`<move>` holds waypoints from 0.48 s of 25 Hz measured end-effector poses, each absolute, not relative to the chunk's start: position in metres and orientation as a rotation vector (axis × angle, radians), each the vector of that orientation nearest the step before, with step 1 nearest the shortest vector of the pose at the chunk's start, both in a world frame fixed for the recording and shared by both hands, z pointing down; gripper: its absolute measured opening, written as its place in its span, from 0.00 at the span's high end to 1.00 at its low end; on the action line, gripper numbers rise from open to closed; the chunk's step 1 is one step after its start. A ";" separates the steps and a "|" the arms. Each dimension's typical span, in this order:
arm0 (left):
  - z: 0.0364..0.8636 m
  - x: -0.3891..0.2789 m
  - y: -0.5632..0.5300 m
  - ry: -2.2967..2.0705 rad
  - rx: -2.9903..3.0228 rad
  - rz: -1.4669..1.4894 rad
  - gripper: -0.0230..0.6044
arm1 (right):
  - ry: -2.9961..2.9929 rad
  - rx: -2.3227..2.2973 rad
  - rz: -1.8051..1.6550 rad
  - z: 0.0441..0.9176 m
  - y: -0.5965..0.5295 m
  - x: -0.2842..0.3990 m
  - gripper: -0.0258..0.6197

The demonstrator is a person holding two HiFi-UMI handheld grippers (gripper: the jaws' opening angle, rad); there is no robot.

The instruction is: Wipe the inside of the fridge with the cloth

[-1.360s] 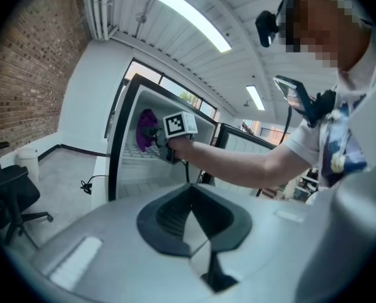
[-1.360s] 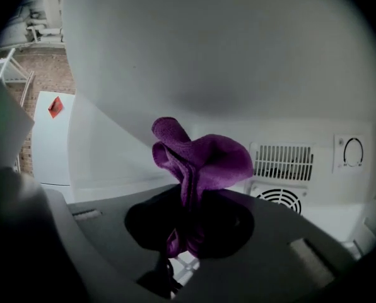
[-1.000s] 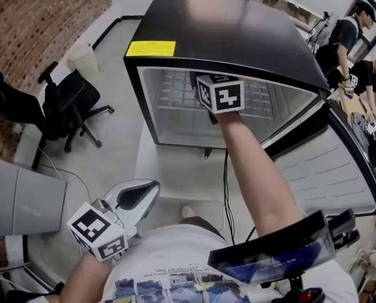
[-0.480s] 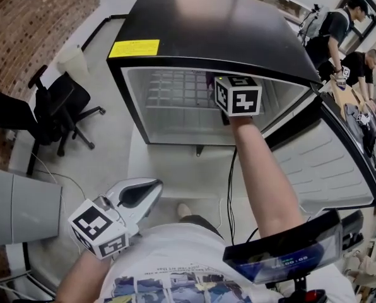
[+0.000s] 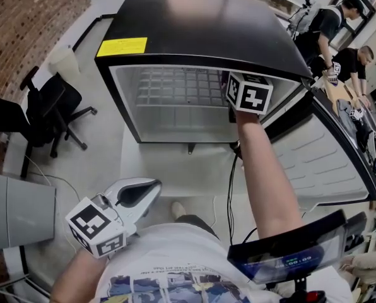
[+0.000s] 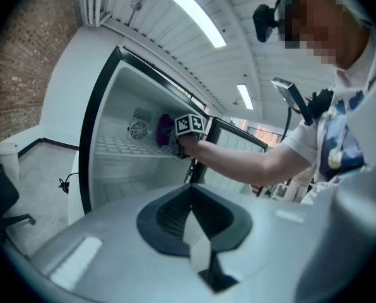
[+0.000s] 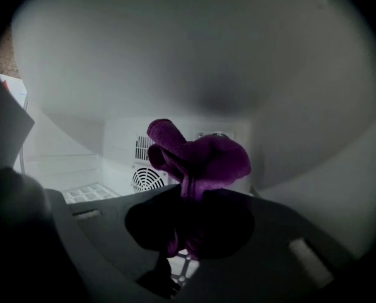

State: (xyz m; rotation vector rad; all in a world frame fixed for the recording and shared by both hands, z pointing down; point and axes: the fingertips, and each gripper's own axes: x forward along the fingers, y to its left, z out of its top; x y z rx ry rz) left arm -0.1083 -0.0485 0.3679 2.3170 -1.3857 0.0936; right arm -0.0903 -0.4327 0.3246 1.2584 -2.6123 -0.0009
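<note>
Black fridge (image 5: 200, 24) top is smooth and glossy, catching the ceiling light, and the yellow label (image 5: 122, 46) on it looks flat and matt. Inside, the liner reads as smooth white plastic, with a white wire-grid shelf (image 5: 175, 84). The purple cloth (image 7: 207, 156) in the right gripper (image 7: 191, 197) is soft with a fuzzy pile. The left gripper (image 5: 144, 191) has a matt grey plastic shell with a darker inset. The brick wall (image 5: 30, 17) is rough, and the floor (image 5: 99, 150) is smooth, dull grey.

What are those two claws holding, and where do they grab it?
The right claw pinches a purple cloth by its bunched lower end, inside the fridge. The left claw is shut on nothing.
</note>
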 end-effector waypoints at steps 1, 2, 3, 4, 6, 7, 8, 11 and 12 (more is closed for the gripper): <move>0.368 -0.108 -0.049 -1.385 2.318 0.093 0.96 | -2.597 1.286 -0.004 0.324 -0.433 -0.087 0.85; 0.368 -0.108 -0.049 -1.385 2.319 0.093 0.96 | -2.580 1.314 -0.008 0.324 -0.434 -0.084 0.85; 0.368 -0.108 -0.049 -1.384 2.321 0.092 0.96 | -2.565 1.343 -0.009 0.324 -0.435 -0.081 0.85; 0.368 -0.108 -0.050 -1.384 2.323 0.092 0.96 | -2.552 1.369 -0.008 0.324 -0.435 -0.079 0.85; 0.367 -0.108 -0.049 -1.380 2.326 0.091 0.96 | -2.544 1.397 -0.017 0.323 -0.435 -0.077 0.85; 0.367 -0.107 -0.049 -1.378 2.327 0.091 0.96 | -2.552 1.395 -0.031 0.322 -0.434 -0.078 0.85; 0.368 -0.107 -0.049 -1.374 2.328 0.091 0.96 | -2.562 1.389 -0.044 0.321 -0.432 -0.079 0.85; 0.368 -0.108 -0.047 -1.370 2.326 0.091 0.96 | -2.559 1.406 -0.049 0.319 -0.432 -0.077 0.85; 0.369 -0.109 -0.046 -1.371 2.323 0.090 0.96 | -2.548 1.425 -0.040 0.319 -0.433 -0.075 0.85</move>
